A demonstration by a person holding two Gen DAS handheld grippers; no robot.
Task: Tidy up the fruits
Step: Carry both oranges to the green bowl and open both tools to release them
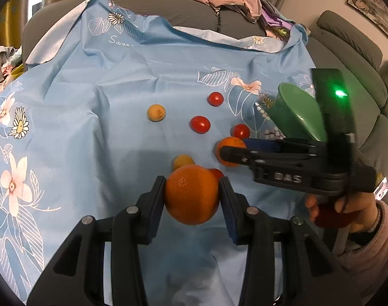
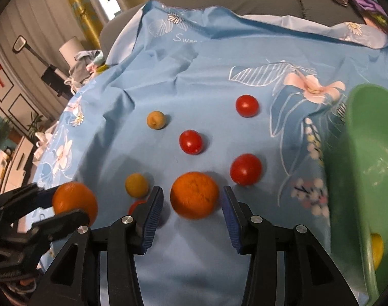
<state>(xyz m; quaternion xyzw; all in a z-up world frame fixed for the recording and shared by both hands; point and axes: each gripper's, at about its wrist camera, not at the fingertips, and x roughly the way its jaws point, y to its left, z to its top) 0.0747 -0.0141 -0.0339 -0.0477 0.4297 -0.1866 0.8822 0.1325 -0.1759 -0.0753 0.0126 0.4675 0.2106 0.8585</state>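
Left gripper (image 1: 192, 199) angled downward, pads pressed on an orange (image 1: 191, 193). Right gripper (image 2: 192, 204) angled downward, jaws parted, touching nothing.

Tomatoes (image 2: 191, 142) left of bowl (image 2: 367, 168), on cloth (image 2: 194, 71).

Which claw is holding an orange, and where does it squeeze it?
The left gripper squeezes one orange by its two sides. The right gripper holds nothing; its pads straddle another orange.
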